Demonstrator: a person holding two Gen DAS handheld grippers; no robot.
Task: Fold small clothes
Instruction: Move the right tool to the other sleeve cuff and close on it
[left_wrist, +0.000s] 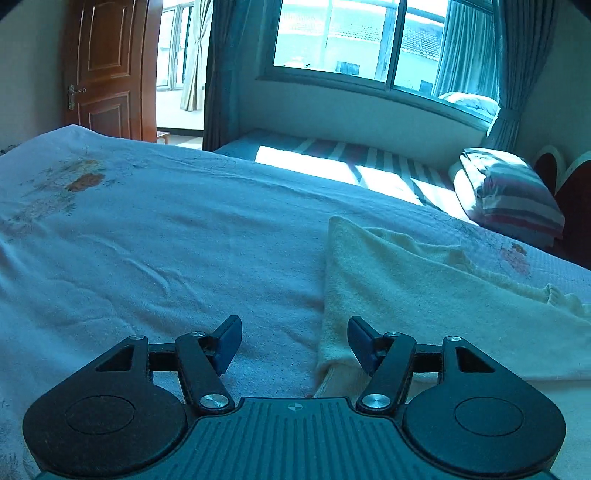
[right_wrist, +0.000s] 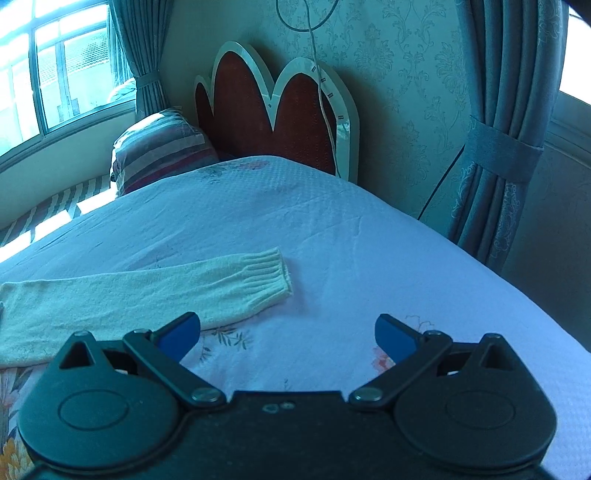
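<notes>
Cream sweater flat on the bedspread, left gripper parted, empty, straddling its folded edge — right gripper wide apart, empty, beside the sleeve cuff, bare sheet beyond.

Your right gripper, jaws spread wide, sits above the floral bedsheet. The cream sweater sleeve lies flat to its left, ribbed cuff toward the scalloped headboard.
</notes>
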